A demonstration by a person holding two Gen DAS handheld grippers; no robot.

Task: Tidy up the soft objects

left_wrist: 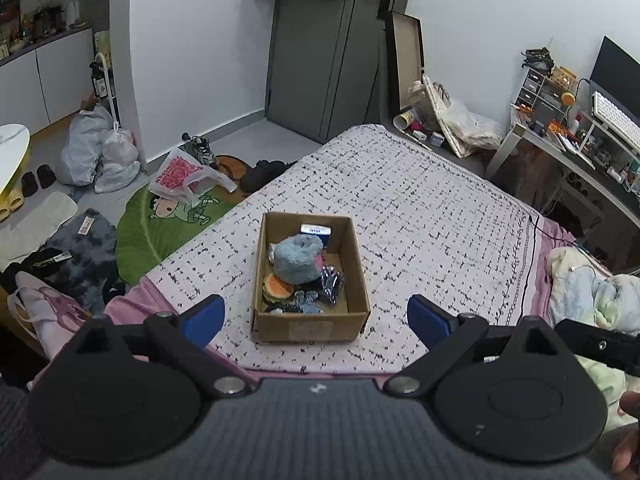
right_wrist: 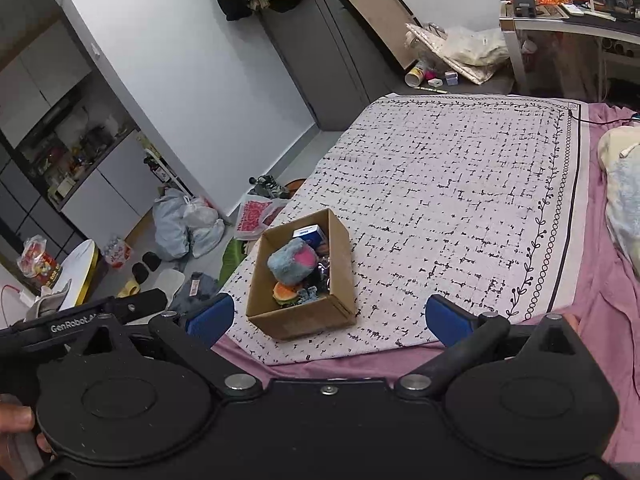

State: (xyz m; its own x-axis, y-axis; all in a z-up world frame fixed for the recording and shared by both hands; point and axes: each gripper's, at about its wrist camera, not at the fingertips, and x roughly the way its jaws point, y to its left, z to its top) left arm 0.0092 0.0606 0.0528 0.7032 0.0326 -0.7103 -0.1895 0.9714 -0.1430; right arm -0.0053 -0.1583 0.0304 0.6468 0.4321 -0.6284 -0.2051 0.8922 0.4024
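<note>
A cardboard box (left_wrist: 312, 326) (right_wrist: 304, 320) sits on the patterned white blanket (left_wrist: 420, 208) (right_wrist: 448, 200) near the bed's left edge. In it lie a fluffy blue plush (left_wrist: 298, 258) (right_wrist: 290, 266) with a pink patch, a burger-shaped toy (left_wrist: 276, 287) (right_wrist: 285, 293), a small blue figure (left_wrist: 308, 304), a dark wrapped item (left_wrist: 332, 286) and a blue-white carton (left_wrist: 316, 231) (right_wrist: 310, 235). My left gripper (left_wrist: 316, 318) is open and empty, held just short of the box. My right gripper (right_wrist: 330, 316) is open and empty, to the right of the box's near corner.
Crumpled bedding (left_wrist: 592, 292) (right_wrist: 624, 192) lies on the pink sheet at right. The floor at left holds plastic bags (left_wrist: 100, 156) (right_wrist: 188, 224), a green cartoon rug (left_wrist: 168, 220) and slippers. A cluttered desk (left_wrist: 580, 140) stands past the bed's far right.
</note>
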